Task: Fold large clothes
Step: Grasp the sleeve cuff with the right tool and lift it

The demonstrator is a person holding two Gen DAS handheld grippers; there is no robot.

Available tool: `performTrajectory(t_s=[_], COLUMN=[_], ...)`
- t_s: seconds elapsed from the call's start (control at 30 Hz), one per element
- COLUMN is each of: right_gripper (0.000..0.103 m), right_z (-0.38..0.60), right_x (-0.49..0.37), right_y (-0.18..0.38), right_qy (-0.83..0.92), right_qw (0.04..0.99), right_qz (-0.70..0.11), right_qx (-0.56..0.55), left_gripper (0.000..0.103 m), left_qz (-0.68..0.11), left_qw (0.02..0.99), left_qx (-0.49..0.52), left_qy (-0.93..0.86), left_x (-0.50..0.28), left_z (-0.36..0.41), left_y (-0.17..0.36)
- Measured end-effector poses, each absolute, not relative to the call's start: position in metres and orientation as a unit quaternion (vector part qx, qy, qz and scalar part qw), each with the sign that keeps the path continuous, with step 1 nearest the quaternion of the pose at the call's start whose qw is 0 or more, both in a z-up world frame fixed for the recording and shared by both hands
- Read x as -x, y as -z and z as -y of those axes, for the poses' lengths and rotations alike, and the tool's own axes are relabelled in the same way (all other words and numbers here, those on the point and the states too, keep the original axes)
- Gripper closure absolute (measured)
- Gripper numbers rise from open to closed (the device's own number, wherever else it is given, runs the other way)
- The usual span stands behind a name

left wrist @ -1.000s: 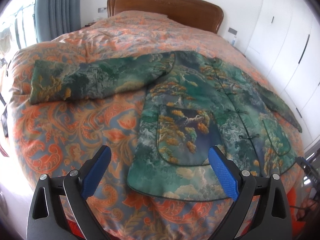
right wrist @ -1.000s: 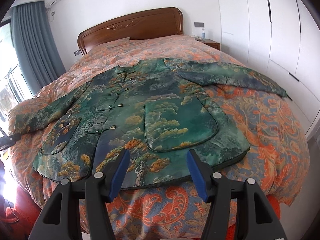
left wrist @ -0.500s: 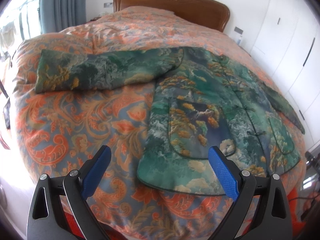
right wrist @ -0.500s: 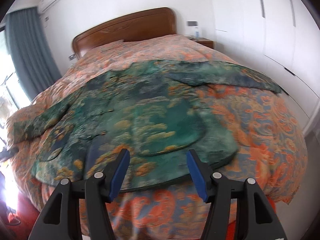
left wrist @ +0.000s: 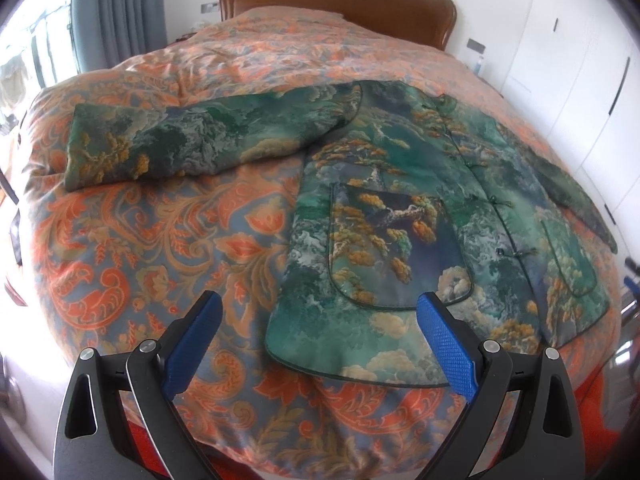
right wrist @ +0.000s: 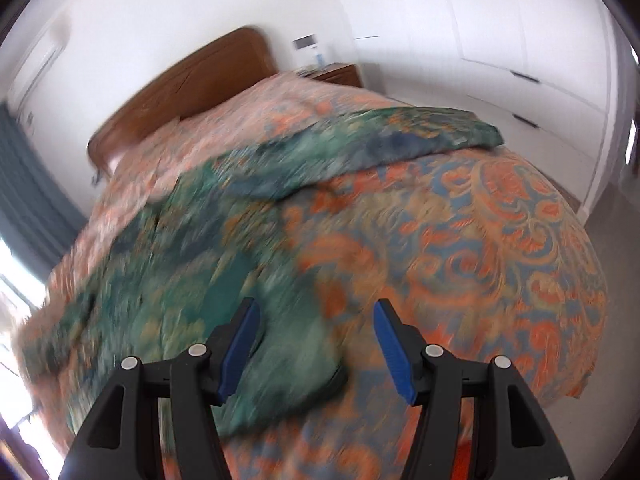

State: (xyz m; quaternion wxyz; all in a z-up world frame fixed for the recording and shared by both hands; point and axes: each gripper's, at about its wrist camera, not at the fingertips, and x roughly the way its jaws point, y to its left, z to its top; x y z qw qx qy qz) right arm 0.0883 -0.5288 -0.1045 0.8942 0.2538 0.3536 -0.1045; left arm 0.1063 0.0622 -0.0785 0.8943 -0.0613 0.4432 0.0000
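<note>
A green jacket (left wrist: 420, 208) with gold tree print lies flat, front up, on the bed, both sleeves spread out. Its left sleeve (left wrist: 192, 140) reaches toward the bed's left side. My left gripper (left wrist: 318, 340) is open and empty, above the bed's foot, just left of the jacket's hem corner. In the right wrist view, which is blurred by motion, the jacket (right wrist: 192, 272) lies at left and its right sleeve (right wrist: 380, 148) stretches to the right. My right gripper (right wrist: 316, 344) is open and empty above the jacket's right hem corner.
The bed has an orange patterned quilt (left wrist: 140, 240) and a wooden headboard (left wrist: 340, 0). White wardrobes (right wrist: 520, 32) line the right wall, with a nightstand (right wrist: 336, 74) beside the headboard. A grey curtain (left wrist: 116, 12) hangs at the left.
The right gripper has swung quickly to the right and tilted, so the jacket has slid to the left of its view. The left gripper has shifted left, toward the sleeve side.
</note>
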Motion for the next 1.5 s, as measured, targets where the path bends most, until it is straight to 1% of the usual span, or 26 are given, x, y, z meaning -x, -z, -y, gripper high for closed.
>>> performTrajectory(t_s=[0.07, 0.17, 0.3, 0.47, 0.6, 0.9, 1.13, 1.5], right_gripper=[0.043, 0.043, 0.043, 0.043, 0.043, 0.043, 0.043, 0.043], right_z=[0.565, 0.610, 0.636, 0.626, 0.614, 0.596, 0.590, 0.620], right_x=[-0.101, -0.123, -0.138, -0.144, -0.141, -0.139, -0.138, -0.136], right_y=[0.106, 0.115, 0.125, 0.127, 0.132, 0.139, 0.134, 0.120], right_qy=[0.116, 0.140, 0.148, 0.140, 0.128, 0.121, 0.113, 0.140], right_qw=[0.887, 0.867, 0.848, 0.852, 0.850, 0.846, 0.848, 0.853], right_qz=[-0.335, -0.330, -0.322, -0.331, -0.342, -0.357, -0.355, -0.339], right_qx=[-0.296, -0.345, -0.395, -0.381, -0.380, -0.378, -0.376, -0.372], left_gripper=[0.005, 0.005, 0.005, 0.005, 0.005, 0.005, 0.005, 0.005], left_qz=[-0.445, -0.452, -0.447, -0.456, -0.461, -0.456, -0.443, -0.434], left_qw=[0.893, 0.889, 0.893, 0.889, 0.886, 0.888, 0.894, 0.899], left_qx=[0.066, 0.068, 0.054, 0.039, 0.049, 0.065, 0.064, 0.063], left_qy=[-0.002, -0.005, 0.000, 0.010, 0.015, 0.003, 0.008, 0.007], left_x=[-0.107, -0.109, -0.107, -0.109, -0.110, -0.105, -0.102, -0.099], left_z=[-0.062, -0.057, -0.044, -0.036, -0.039, -0.051, -0.050, -0.048], left_y=[0.079, 0.080, 0.077, 0.085, 0.090, 0.089, 0.080, 0.076])
